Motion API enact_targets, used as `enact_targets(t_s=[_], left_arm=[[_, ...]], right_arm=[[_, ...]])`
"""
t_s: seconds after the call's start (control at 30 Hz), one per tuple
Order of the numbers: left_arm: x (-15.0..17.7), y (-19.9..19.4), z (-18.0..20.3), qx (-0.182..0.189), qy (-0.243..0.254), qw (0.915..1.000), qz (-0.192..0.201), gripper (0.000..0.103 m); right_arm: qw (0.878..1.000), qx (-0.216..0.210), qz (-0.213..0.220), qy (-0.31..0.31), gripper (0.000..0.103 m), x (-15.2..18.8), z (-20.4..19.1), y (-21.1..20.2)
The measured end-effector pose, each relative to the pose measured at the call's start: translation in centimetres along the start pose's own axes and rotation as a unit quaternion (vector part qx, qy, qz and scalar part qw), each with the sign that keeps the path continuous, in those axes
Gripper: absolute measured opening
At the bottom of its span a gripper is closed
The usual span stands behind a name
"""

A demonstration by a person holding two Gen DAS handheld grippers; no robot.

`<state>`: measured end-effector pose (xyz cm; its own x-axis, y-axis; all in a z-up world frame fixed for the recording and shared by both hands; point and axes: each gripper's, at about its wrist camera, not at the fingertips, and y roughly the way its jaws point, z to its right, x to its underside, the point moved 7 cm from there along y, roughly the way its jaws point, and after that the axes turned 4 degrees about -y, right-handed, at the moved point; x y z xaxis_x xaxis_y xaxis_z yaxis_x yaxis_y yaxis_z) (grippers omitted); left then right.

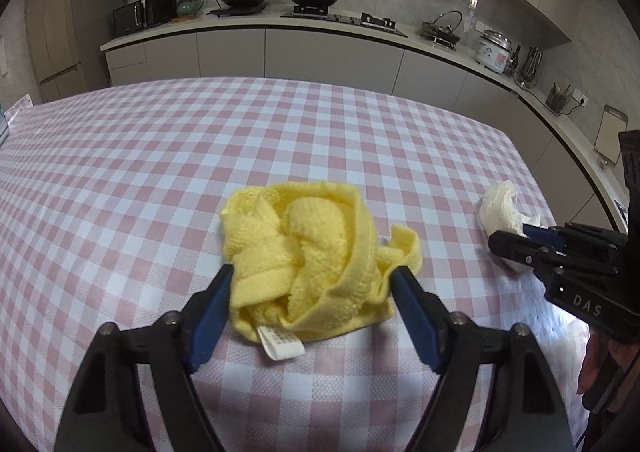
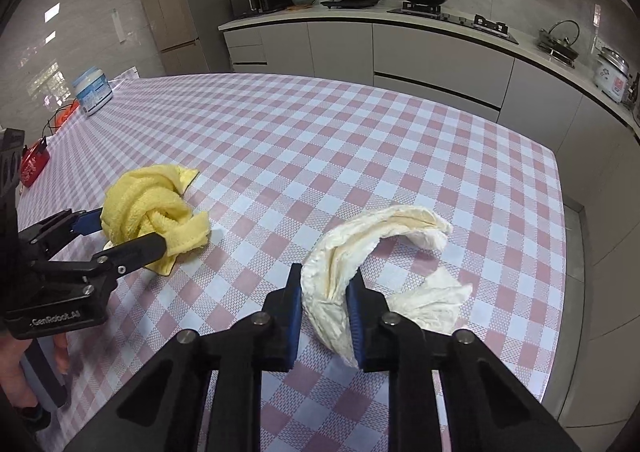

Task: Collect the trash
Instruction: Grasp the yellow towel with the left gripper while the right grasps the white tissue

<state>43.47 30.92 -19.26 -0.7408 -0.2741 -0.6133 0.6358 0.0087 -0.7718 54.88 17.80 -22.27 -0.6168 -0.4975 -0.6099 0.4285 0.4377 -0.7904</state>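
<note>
A crumpled yellow cloth (image 1: 308, 260) with a white tag lies on the pink-and-white checked table (image 1: 160, 172). My left gripper (image 1: 316, 276) stands around it, jaws wide, pads touching its sides. It also shows in the right wrist view: cloth (image 2: 148, 208), left gripper (image 2: 128, 230). A crumpled white paper towel (image 2: 360, 248) lies near the table's right edge. My right gripper (image 2: 326, 280) is shut on its near end. In the left wrist view the towel (image 1: 504, 208) and right gripper (image 1: 516, 238) sit at the far right.
A white-and-blue tub (image 2: 93, 90) stands at the table's far left corner, with red and orange items (image 2: 34, 164) along the left edge. The table's right edge (image 2: 560, 252) is close to the paper towel. Kitchen counters (image 2: 440, 24) with pots run behind.
</note>
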Motion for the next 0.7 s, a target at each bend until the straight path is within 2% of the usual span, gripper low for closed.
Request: enact_targets(t_s=[0.07,0.1,0.17,0.3,0.7], left_arm=[[0.0,0.2,-0.1,0.001,-0.003,1.0000,0.001,0.069],[0.0,0.1,-0.1,0.002,-0.005,1.0000,0.003,0.058],[-0.2,0.1,-0.1,0.009,-0.006,0.9999,0.004,0.046],[-0.3,-0.1,0.3,0.018,0.000,0.9998,0.005,0.036],[0.4,-4.4,2.3,0.013,0.036,0.9984,0.042,0.034]], right_arm=[[1.000,-0.003,0.001,0.000,0.017,0.1,0.0,0.0],[1.000,-0.004,0.001,0.001,0.015,0.1,0.0,0.1],[1.000,-0.004,0.002,0.003,0.011,0.1,0.2,0.0],[1.000,-0.002,0.004,0.001,0.010,0.5,0.7,-0.6],[0.999,0.006,0.034,0.012,0.009,1.1,2.0,-5.5]])
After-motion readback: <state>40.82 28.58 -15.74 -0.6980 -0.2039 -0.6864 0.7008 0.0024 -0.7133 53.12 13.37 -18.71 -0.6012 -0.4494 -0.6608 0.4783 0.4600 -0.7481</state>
